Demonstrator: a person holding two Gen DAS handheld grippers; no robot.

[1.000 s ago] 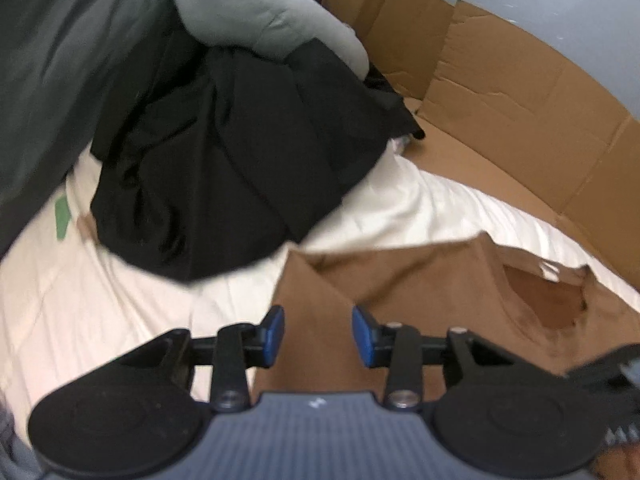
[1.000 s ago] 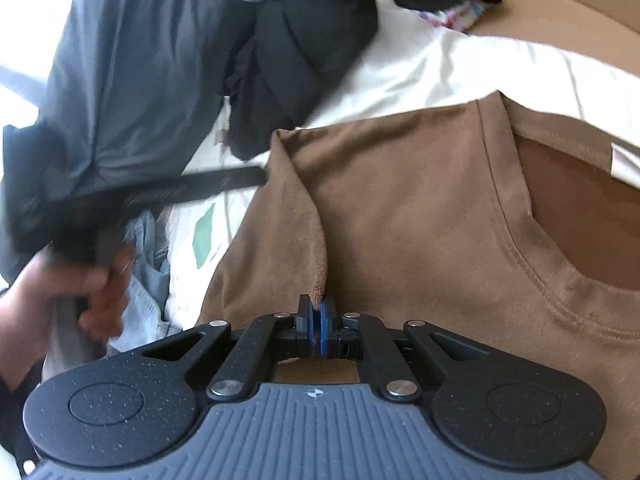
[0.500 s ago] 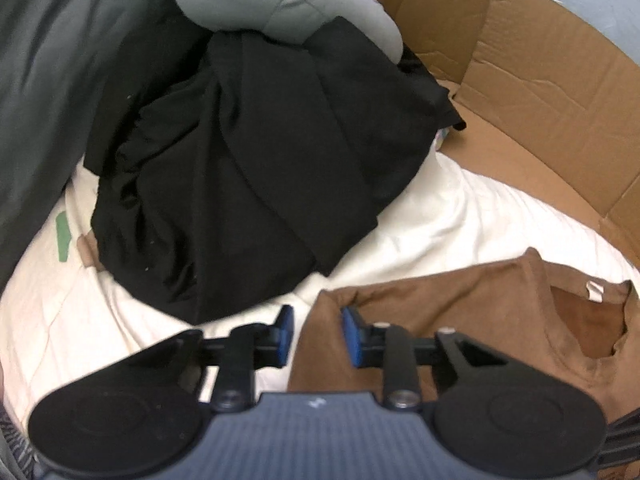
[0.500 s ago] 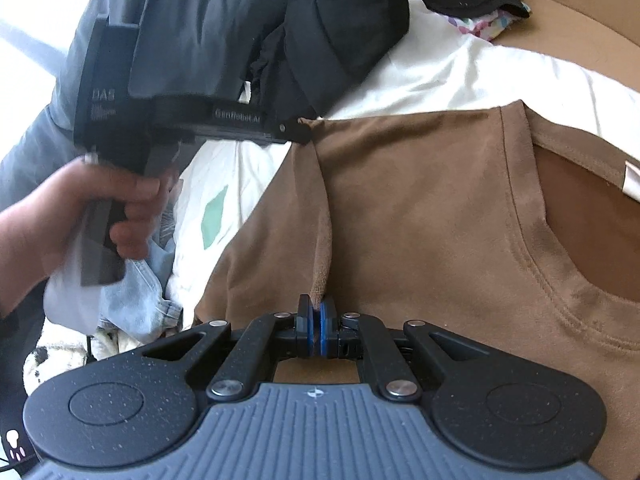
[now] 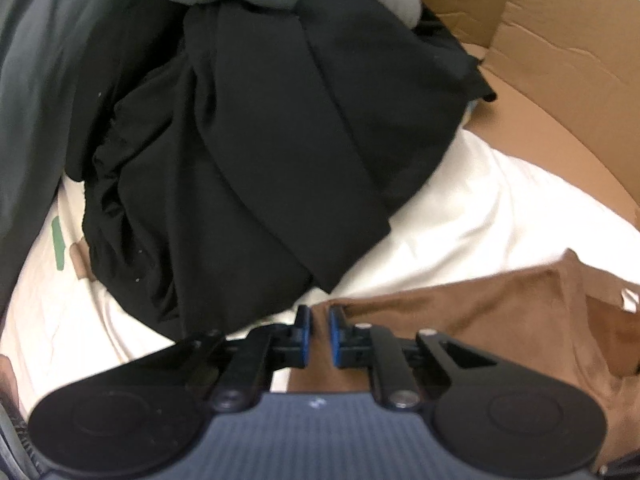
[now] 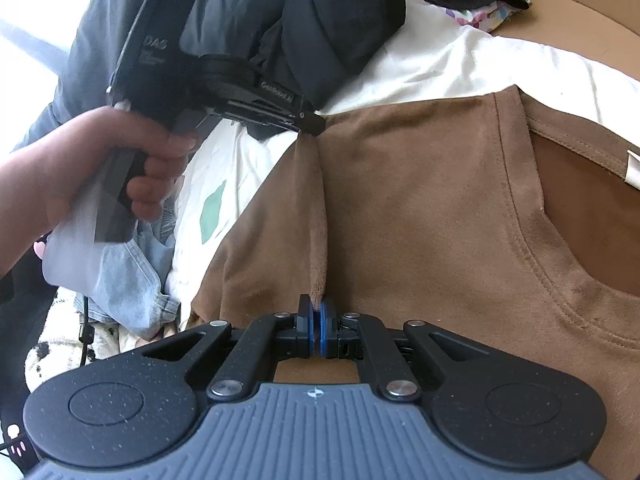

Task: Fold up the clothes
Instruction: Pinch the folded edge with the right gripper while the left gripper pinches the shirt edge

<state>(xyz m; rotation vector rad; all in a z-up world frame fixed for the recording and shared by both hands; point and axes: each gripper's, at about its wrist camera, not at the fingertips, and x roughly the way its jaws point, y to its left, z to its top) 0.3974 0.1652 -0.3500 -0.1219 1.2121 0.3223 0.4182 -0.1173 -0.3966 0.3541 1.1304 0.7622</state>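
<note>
A white sheet (image 5: 480,216) covers the surface, with cardboard (image 5: 560,40) behind it and a heap of dark clothes (image 5: 248,160) at the far left. The brown shirt (image 6: 420,200) lies flat on the sheet, neck opening to the right.

Right gripper (image 6: 317,326): clenched on a raised ridge of the shirt's near sleeve seam. It has not moved over the last second.

Left gripper (image 5: 319,336): a second ago it stood wide over the shirt's shoulder; it has since travelled to the shirt's far corner, beside the dark clothes, and its jaws have just been closing. The corner of brown fabric sits between the pads (a narrow gap remains visible in the left wrist view, so a firm pinch is not confirmed). In the right wrist view the same gripper's tip meets the shirt corner, with the person's hand (image 6: 100,160) on its handle.

Meaning for the task: both ends of the sleeve edge are now, or very nearly, secured. The likely next step is to complete the left pinch, then carry that edge across the shirt body for the first fold. A weak pinch risks the corner slipping free on lift.
</note>
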